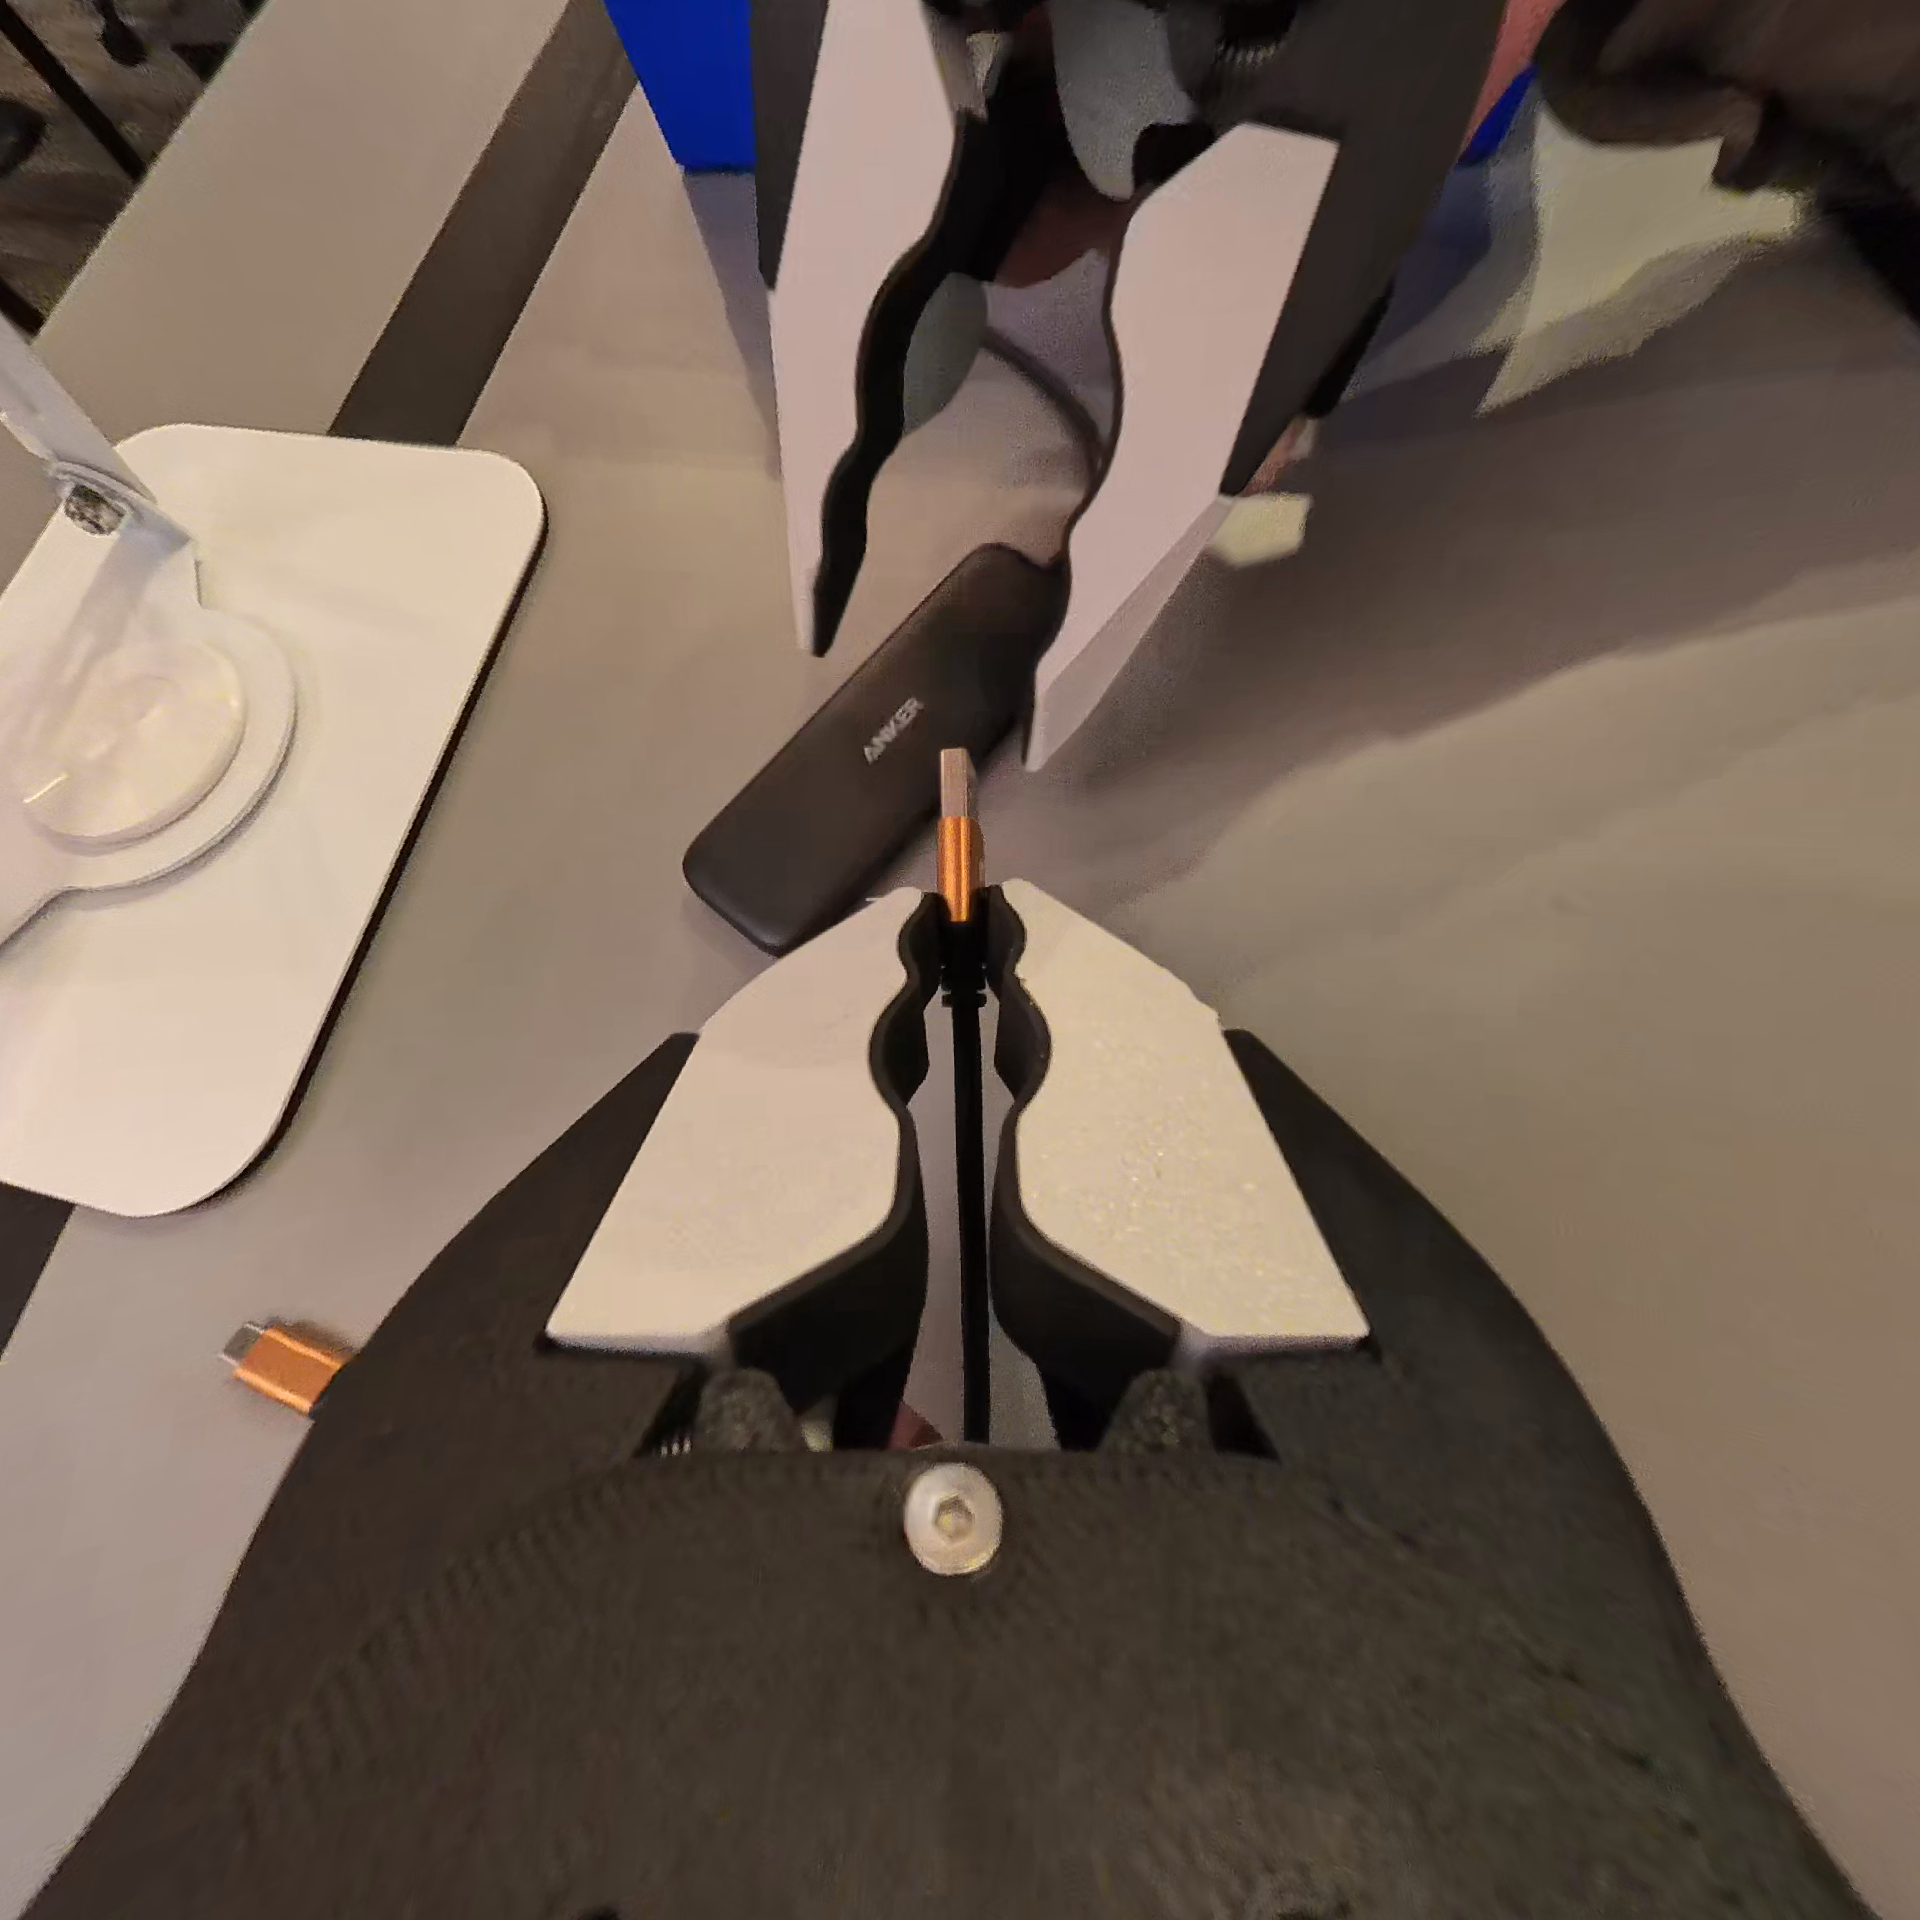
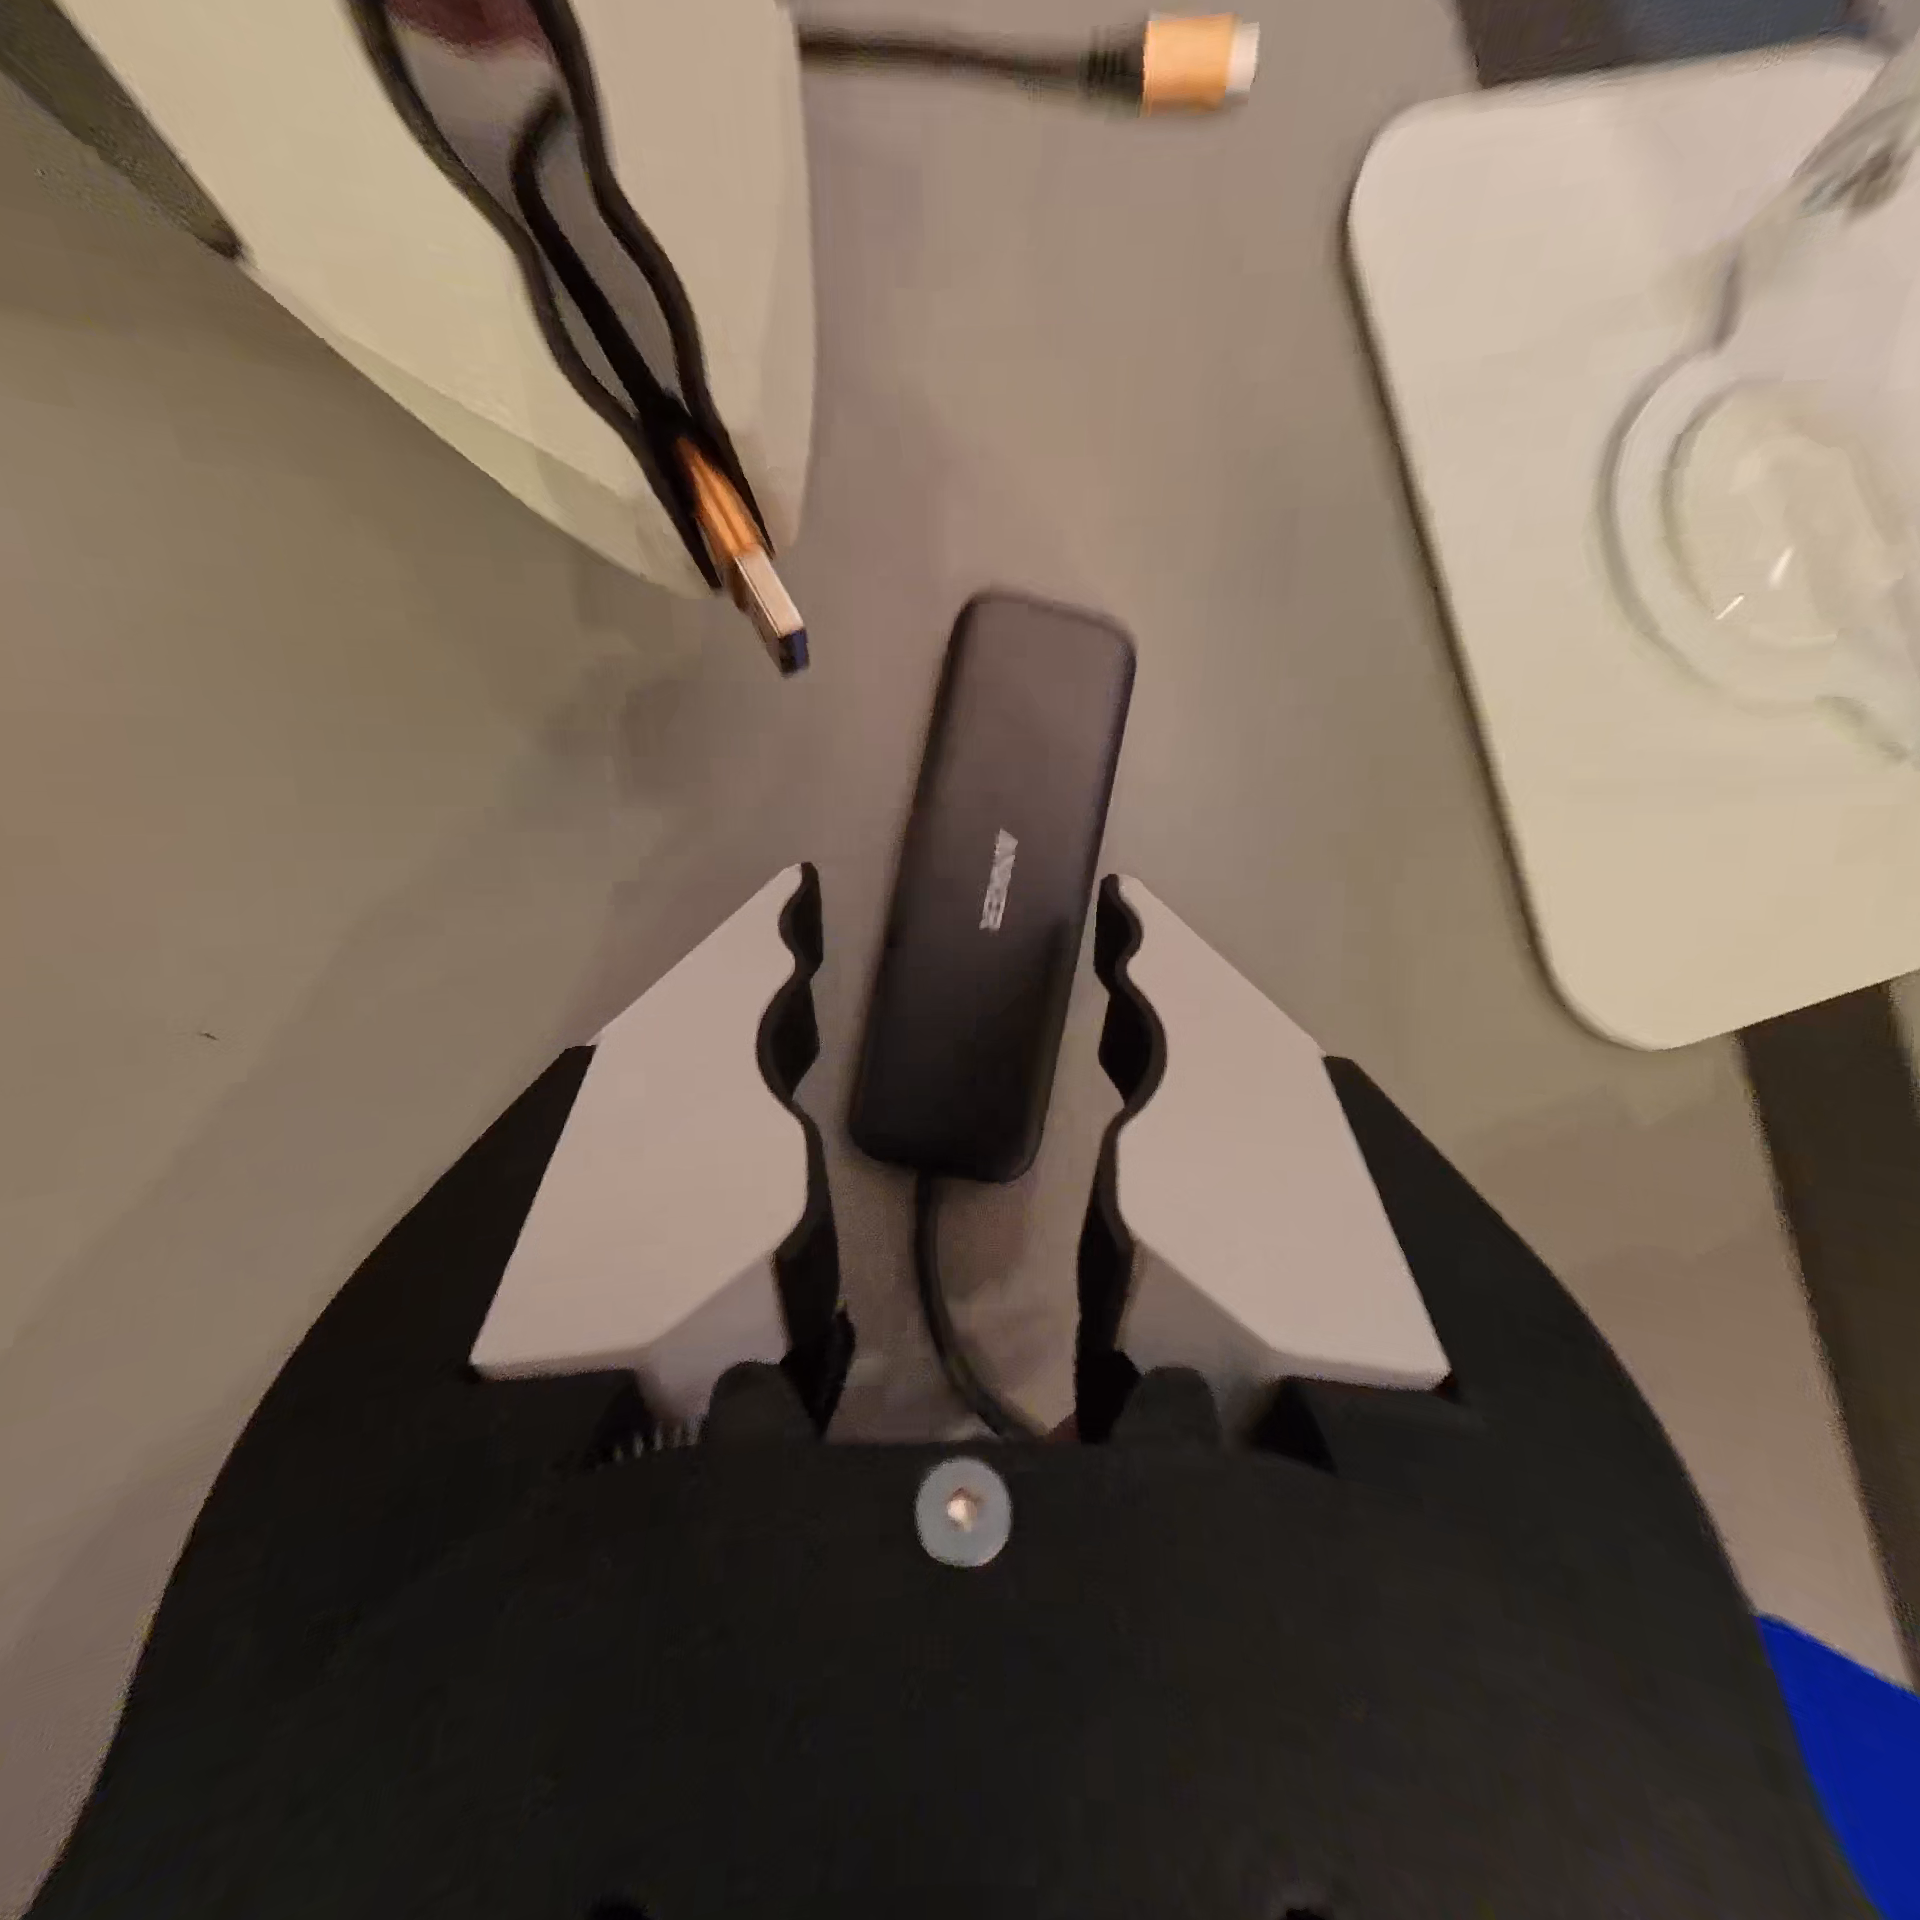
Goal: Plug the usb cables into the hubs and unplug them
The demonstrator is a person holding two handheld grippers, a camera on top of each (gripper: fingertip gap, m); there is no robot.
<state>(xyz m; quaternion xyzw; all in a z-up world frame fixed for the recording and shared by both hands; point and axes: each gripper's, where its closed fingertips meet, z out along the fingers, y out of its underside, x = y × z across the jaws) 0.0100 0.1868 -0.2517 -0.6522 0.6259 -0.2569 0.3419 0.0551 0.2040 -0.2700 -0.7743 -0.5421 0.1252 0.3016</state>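
Observation:
A black USB hub lies flat on the grey table. My left gripper is shut on a USB-A plug with an orange collar. The plug's metal tip hangs just beside the hub's long edge, apart from it. Its black cable runs back between my fingers. In the right wrist view the hub lies between the fingers of my open right gripper, with a small gap on each side. The left gripper with the plug shows there at upper left. The hub's own cable runs back under the right gripper.
A white stand base with a clear disc sits left of the hub; in the right wrist view it is at right. A second orange connector lies loose on the table, also visible in the right wrist view. A blue object stands behind.

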